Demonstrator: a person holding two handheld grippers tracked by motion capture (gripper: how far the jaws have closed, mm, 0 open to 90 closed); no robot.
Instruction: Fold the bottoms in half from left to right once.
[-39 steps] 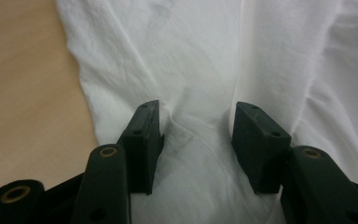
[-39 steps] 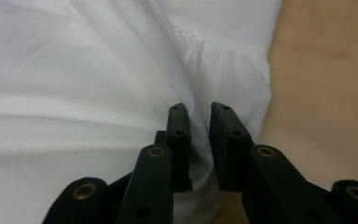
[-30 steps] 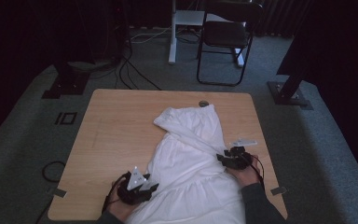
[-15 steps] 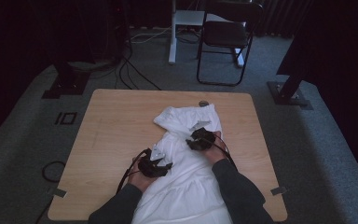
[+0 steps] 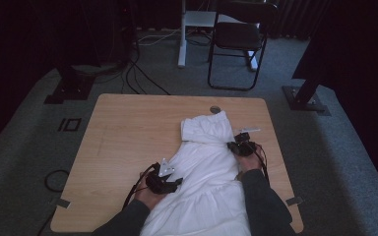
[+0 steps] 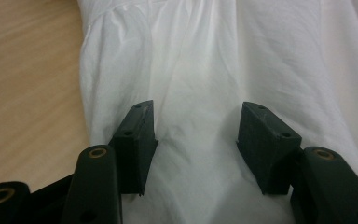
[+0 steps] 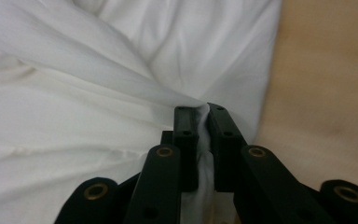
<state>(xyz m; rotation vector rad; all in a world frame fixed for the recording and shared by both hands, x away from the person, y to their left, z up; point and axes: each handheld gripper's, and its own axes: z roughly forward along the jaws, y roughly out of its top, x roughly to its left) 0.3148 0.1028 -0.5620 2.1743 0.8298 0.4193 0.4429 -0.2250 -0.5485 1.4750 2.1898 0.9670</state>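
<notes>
Now, left gripper (image 6: 193, 135): jaws wide apart, over the white garment (image 5: 204, 172).
Right gripper (image 7: 203, 120): jaws pinching a fold of the garment.
Garment: lies on the wooden table (image 5: 128, 132).

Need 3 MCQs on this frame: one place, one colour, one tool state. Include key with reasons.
1. Where does the white cloth garment lie on the light wooden table?
A. far left corner
B. right half, running to the near edge
C. on the floor

2. What colour is the folding chair beyond the table?
A. black
B. red
C. white

3. What state is the right tool in?
A. open above bare wood
B. shut on nothing
C. shut on a fold of the garment

Key: 1 B, the high view shows it there; 2 A, frame and seat are black; 3 C, white cloth sits pinched between its jaws.
</notes>
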